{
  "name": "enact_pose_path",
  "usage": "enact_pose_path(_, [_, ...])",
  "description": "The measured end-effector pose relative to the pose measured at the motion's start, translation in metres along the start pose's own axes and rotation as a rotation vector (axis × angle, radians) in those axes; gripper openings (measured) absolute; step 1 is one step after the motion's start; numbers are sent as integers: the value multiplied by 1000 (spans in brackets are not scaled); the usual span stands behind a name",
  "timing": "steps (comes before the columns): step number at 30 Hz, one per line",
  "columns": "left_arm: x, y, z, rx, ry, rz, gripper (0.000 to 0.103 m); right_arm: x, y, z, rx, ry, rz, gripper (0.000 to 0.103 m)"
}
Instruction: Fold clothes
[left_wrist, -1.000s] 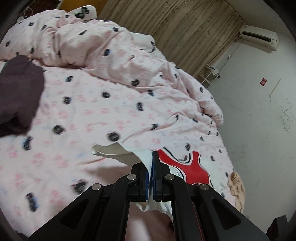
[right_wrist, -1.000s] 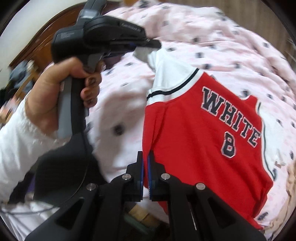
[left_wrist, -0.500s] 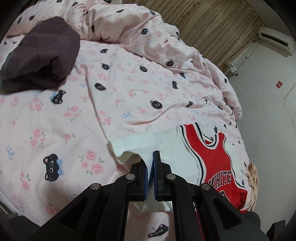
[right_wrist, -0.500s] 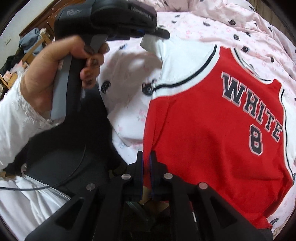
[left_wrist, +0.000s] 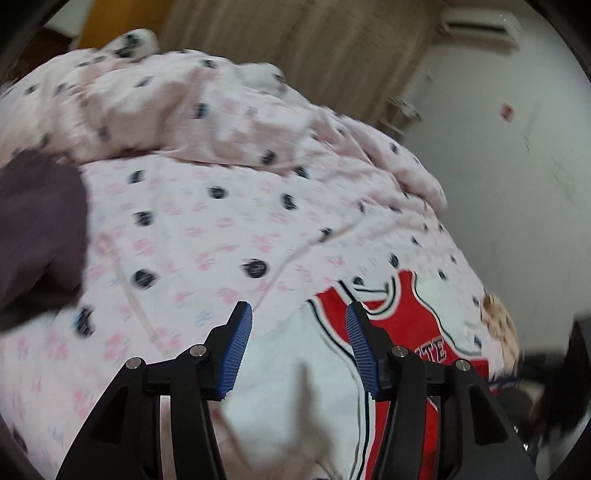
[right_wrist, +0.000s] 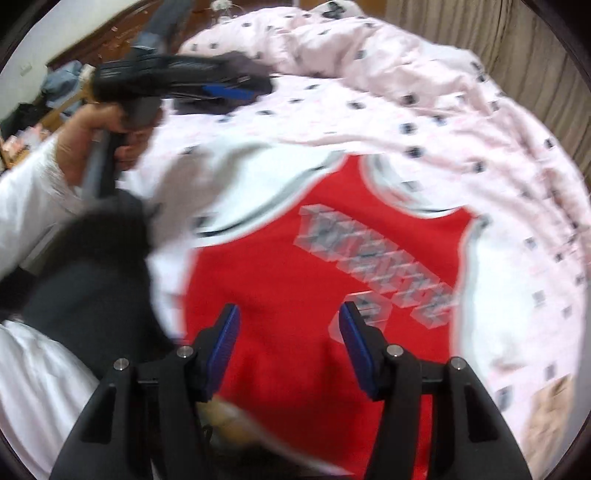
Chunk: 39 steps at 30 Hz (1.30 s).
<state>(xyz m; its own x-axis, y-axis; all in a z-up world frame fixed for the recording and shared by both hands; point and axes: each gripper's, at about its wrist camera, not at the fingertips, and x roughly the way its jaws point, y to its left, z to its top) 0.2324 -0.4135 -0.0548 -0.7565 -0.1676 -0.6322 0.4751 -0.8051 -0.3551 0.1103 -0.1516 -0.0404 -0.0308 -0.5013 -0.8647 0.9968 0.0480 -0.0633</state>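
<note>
Red-and-white jersey (right_wrist: 295, 266) spread face-up, unfolded, on the bed (left_wrist: 221, 229), beyond and beneath the wide-open, empty fingers of the left gripper (left_wrist: 299, 347) and right gripper (right_wrist: 288, 343); every fold of this garment appears left to make.

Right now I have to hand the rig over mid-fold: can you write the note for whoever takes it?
Left gripper: open, holding nothing, above the jersey's white sleeve side.
Right gripper: open, holding nothing, above the red front.
Red and white jersey: spread face up on the pink bedspread, lettering showing; both views are motion-blurred.
Dark garment: lies apart, further up the bed.
Done: jersey laid out flat.
Left: every fold; no fold shows yet. Probably start with a sleeve side.
</note>
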Motion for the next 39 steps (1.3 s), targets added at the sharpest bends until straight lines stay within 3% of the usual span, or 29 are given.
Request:
enact_pose_path(2, [22,-10,6,65,60,-22,48,2,-31,6,6,12,-35,57])
enact_pose_path(6, [67,-31,18,193,178,-65,48,12,-80,18,33,24,-21,57])
enact_pose_path(17, [125,-27,8,291,372,-119,48,47,-161,42,24,46,-1,57])
enact_pose_path(29, [132,-22,0,274,374,-153,45,111,-225,85,88,103,51,56])
enact_pose_path(34, [130,-20,3,252,362,-148,23,121,-226,82,98,157,147,30])
enact_pose_path(36, [130,-20,3,243,357,-158,9,118,-225,78,95,163,165,14])
enact_pose_path(39, [127,-27,4,259,332,-141,6,107,-225,75,95,157,177,9])
